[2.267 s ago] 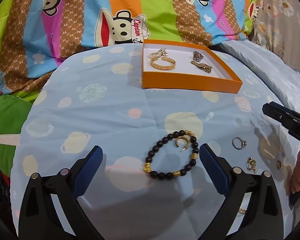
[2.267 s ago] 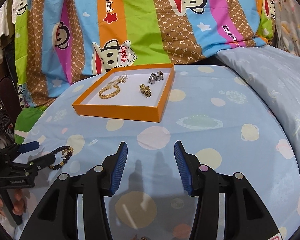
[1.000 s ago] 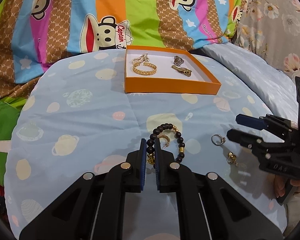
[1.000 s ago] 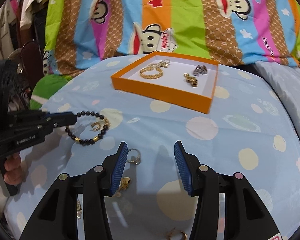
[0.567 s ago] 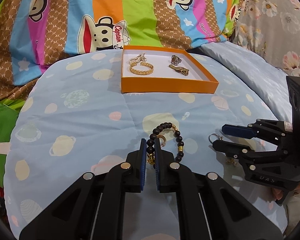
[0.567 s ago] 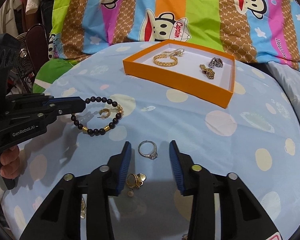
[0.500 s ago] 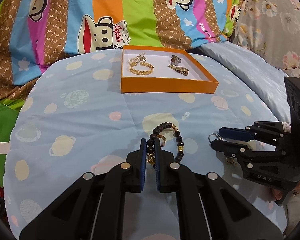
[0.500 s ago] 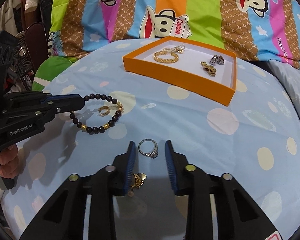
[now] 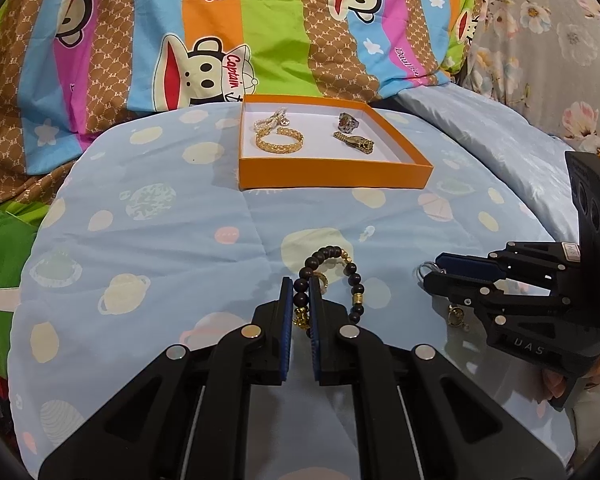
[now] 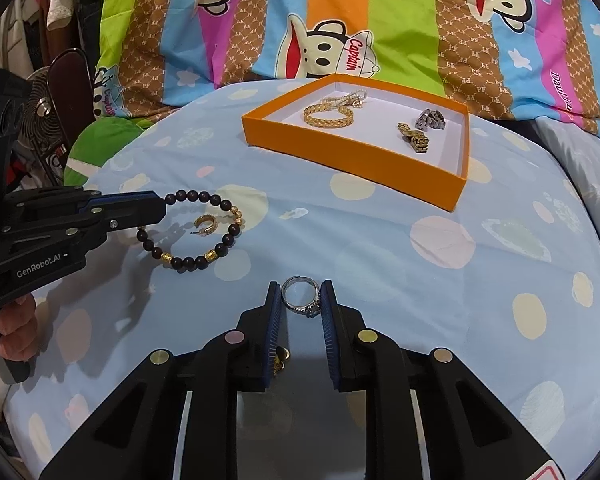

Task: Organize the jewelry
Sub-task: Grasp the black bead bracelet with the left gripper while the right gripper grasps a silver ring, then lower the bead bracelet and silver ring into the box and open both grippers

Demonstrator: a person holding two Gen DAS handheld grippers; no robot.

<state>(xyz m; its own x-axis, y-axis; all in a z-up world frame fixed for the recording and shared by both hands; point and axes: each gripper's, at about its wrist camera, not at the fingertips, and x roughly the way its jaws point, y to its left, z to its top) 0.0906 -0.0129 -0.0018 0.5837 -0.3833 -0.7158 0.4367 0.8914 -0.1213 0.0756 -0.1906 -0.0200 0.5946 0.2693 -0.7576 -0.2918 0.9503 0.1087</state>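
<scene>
My left gripper (image 9: 300,292) is shut on a dark beaded bracelet (image 9: 354,276) with gold beads, held just above the blue bedspread; it also shows in the right wrist view (image 10: 188,196). My right gripper (image 10: 300,304) is closed around a silver ring (image 10: 296,286) with a stone. In the left wrist view the right gripper (image 9: 430,272) shows the ring (image 9: 423,269) at its tips. An orange tray (image 9: 332,178) at the back holds a gold chain bracelet (image 9: 278,142) and other pieces.
A gold hoop earring (image 10: 206,226) lies on the spread inside the bracelet's loop. A gold earring (image 9: 456,314) lies below the right gripper. Striped monkey-print bedding (image 9: 260,40) rises behind the tray (image 10: 356,152). A green cushion (image 9: 0,260) lies left.
My left gripper shut on the beaded bracelet and lifted it. My right gripper moved down to the silver ring and closed its fingers around it.
</scene>
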